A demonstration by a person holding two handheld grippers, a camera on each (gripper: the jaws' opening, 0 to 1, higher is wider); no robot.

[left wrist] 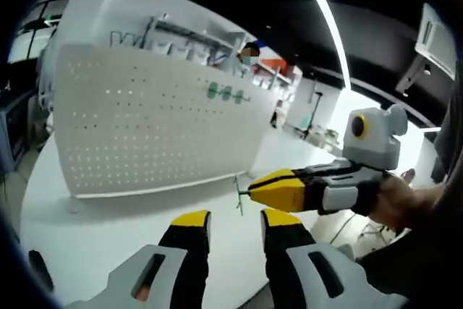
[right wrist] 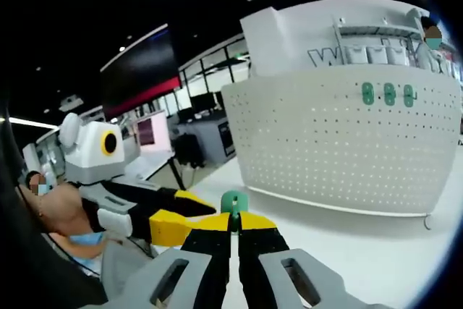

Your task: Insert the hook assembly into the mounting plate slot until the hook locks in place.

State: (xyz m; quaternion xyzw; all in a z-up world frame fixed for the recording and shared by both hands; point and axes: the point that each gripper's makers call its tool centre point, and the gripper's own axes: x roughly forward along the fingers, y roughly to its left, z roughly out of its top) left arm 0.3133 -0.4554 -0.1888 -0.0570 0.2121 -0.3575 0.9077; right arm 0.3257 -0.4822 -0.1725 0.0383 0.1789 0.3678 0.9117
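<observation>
Right gripper clamped on green hook; left gripper jaws apart, empty. Pegboard well ahead of both on the table.

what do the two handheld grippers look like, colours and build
Both match: the left gripper and right gripper have black jaws with yellow tips on pale grey bodies with slotted openings. From the left gripper view, the right gripper's body is black and grey with a white housing above. No cables visible.

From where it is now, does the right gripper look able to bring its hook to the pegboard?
Probably yes. The right gripper is shut on the green hook, and bare white table lies between it and the upright pegboard.
</observation>
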